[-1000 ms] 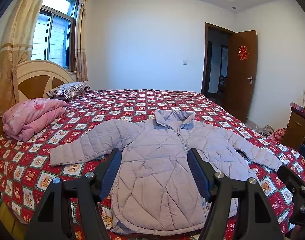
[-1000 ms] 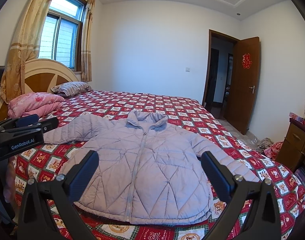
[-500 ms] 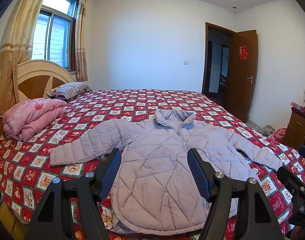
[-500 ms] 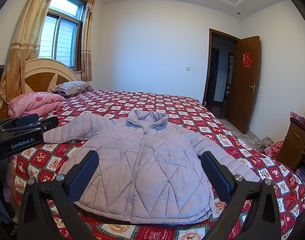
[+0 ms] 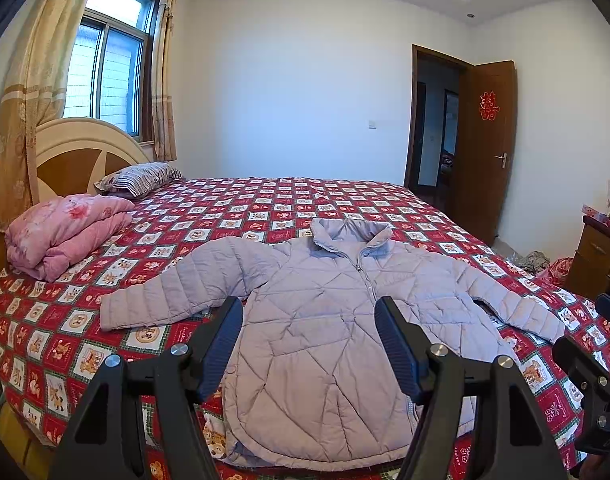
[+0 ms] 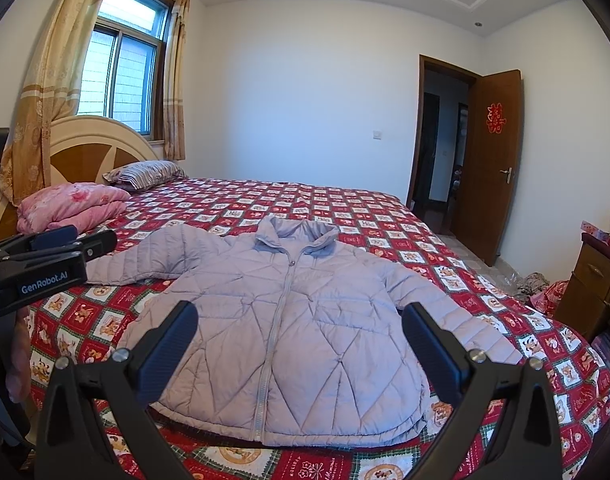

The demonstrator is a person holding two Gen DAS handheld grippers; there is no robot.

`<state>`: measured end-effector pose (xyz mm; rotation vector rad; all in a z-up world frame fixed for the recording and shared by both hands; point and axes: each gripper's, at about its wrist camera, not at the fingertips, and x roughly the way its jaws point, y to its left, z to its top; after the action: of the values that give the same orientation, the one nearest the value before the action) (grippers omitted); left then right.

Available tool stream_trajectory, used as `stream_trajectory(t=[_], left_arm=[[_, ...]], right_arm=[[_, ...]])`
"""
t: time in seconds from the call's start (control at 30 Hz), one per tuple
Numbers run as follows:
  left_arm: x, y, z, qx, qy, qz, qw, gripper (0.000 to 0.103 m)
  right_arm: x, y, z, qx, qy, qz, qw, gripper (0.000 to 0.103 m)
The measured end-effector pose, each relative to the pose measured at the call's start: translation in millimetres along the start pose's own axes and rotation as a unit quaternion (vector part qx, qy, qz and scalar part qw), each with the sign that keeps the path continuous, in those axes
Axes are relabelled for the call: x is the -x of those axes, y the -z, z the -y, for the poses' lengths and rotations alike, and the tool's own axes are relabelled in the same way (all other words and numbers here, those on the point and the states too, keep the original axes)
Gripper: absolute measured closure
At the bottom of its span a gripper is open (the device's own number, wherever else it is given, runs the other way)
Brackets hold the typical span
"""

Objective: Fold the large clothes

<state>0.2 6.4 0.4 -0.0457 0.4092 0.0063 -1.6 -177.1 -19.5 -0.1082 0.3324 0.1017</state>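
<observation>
No shift — lilac quilted jacket (image 6: 289, 340) flat, zipped

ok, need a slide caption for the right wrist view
Open right gripper poised over a zipped lilac puffer jacket spread flat, sleeves out, on a red patterned bedspread.

Black left gripper (image 5: 309, 344) – ribbed pads, silver screws, white "GenRobot.AI" marking

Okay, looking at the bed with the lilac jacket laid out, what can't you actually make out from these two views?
- Jacket hem: in the left wrist view, partly behind the left gripper fingers.
- Jacket's underside and back: hidden, it lies front up on the bed.
- Room beyond the open door: too dark in both views.
- Items on the dresser: cut off by the right edge.
</observation>
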Motion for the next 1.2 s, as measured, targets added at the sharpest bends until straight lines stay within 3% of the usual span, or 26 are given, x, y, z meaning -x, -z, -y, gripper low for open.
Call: stream_trajectory(t=[0.73, 1.0, 1.2], left_arm=[[-9.2, 4.3, -3.7, 0.004, -0.004, -0.011, 0.9999, 0.034], [-32.8, 12.3, -5.3, 0.01, 0.009, -0.044, 0.9989, 0.034], [-74.0, 25.4, -8.4, 0.009, 0.006, -0.08, 0.9967, 0.034]], right_arm=[[-9.3, 6.6, -2.4, -0.008, -0.007, -0.016, 1.0, 0.0], [-26.2, 12.4, 11.1, -0.025, -0.013, -0.038, 0.999, 0.0], [-64.9, 30.9, 46.5, -0.064, 0.003, -0.088, 0.994, 0.0]])
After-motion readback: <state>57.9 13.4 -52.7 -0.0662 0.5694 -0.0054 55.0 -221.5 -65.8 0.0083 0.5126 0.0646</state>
